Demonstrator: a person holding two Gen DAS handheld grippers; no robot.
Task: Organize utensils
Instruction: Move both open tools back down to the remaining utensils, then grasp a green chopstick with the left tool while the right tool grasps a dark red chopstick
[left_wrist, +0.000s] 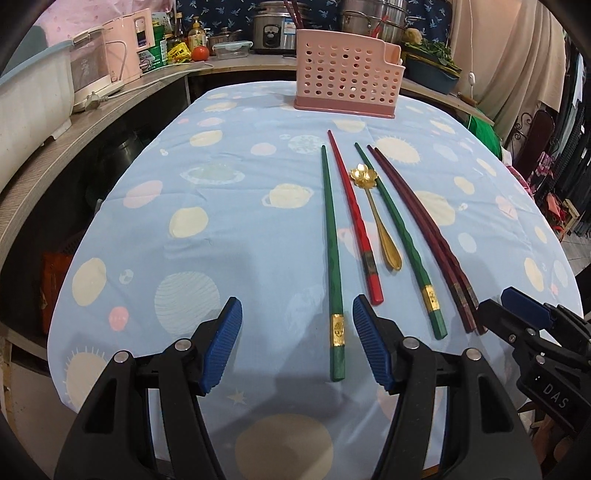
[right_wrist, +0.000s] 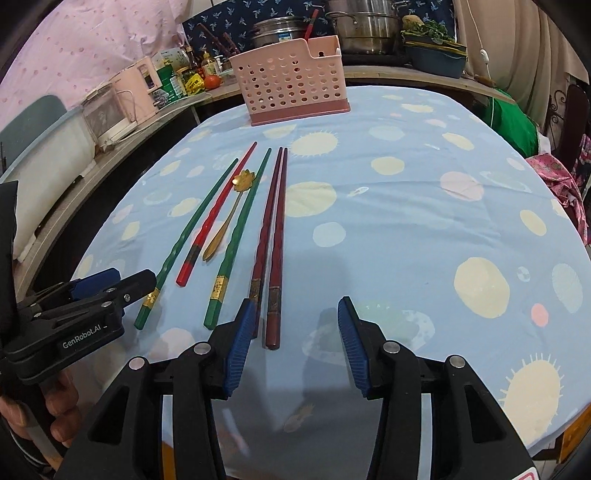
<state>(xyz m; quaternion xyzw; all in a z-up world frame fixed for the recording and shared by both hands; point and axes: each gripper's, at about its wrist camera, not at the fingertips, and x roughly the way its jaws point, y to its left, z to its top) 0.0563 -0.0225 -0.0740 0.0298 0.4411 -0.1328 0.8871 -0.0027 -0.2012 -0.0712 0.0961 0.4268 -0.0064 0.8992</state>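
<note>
Blue-padded left tool (left_wrist: 297, 341) is held spread astride a green chopstick (left_wrist: 331, 251) — right tool (right_wrist: 291, 338) spread too, a maroon chopstick (right_wrist: 276, 258) between its pads, unpinched.

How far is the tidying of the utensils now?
Nothing looks stored yet. The chopsticks, such as the green chopstick and the dark red pair, and the gold spoon lie on the tablecloth. Both tongs, left and right, are open and empty. The pink holder awaits everything.
</note>
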